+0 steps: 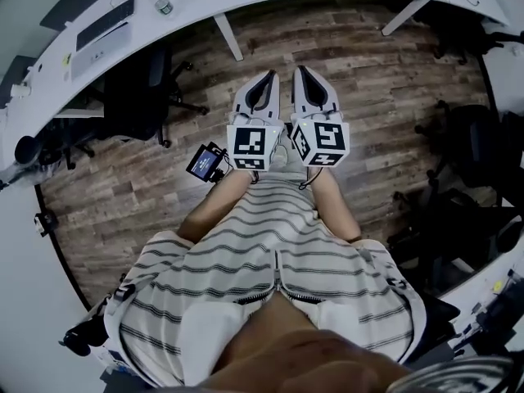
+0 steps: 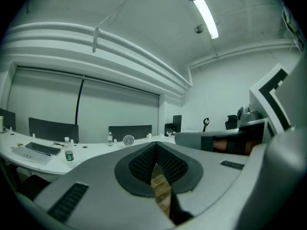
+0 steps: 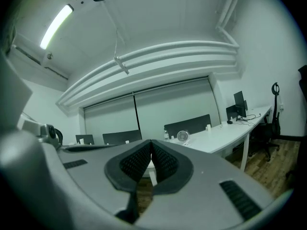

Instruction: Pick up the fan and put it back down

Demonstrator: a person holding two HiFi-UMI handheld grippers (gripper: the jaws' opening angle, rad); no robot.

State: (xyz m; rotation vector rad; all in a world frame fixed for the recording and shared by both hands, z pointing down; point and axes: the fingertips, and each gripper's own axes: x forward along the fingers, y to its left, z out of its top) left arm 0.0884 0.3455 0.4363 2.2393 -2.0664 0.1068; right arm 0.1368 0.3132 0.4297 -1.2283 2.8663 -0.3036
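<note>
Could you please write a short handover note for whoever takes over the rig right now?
Left gripper: shut, nothing between its jaws, held out over the wood floor.
Right gripper: shut and empty too, close beside the left one.
Fan: small and round, standing on the long white desk across the room, well ahead of both grippers.
Done: nothing that shows; the fan has not been picked up.
Left: go up to the desk, open a gripper, grasp the fan, lift it, and set it back down.
</note>
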